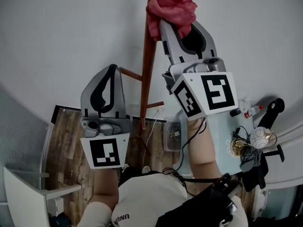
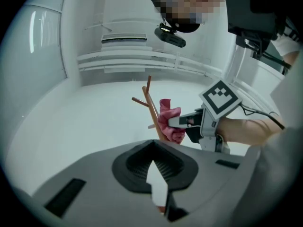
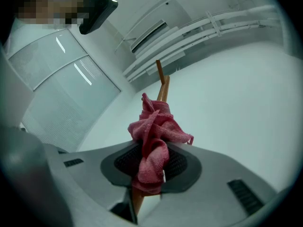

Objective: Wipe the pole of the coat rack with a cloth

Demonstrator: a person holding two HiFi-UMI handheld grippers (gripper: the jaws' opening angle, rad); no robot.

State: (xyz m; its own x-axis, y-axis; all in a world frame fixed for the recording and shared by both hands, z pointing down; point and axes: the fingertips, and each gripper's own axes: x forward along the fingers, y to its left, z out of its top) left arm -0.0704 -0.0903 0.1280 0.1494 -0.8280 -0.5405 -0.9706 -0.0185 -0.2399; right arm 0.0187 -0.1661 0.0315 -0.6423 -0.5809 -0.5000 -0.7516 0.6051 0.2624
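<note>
Pink terry cloth (image 3: pixel 154 141) is bunched round the brown wooden pole (image 3: pixel 163 89) of the coat rack, and the right claw (image 3: pixel 151 162) is clenched on it. In the right gripper view the cloth fills the space between the dark ribbed pads. The pole shows above the bundle and again below it at the bottom of the frame, so the grip appears to take in cloth and pole together.

In the head view the cloth (image 1: pixel 170 6) sits at the top centre of the frame, high on the pole (image 1: pixel 147 65). The right claw (image 1: pixel 182 30) reaches up into it from lower right. Below it the pole runs bare down to the middle of the frame, past a short side peg (image 1: pixel 130 73).

The left claw (image 1: pixel 111 72) hangs at the left of centre, beside the pole and apart from it. Its jaws are drawn together on nothing, with only pale wall showing in the sliver between its pads in the left gripper view.

By my reading the wiping is under way, with cloth on wood and the grip made. Neither dust nor a cleaned streak can be made out, so how much of the pole has been covered cannot be told. The long bare stretch beneath the cloth looks like the work left to do.
</note>
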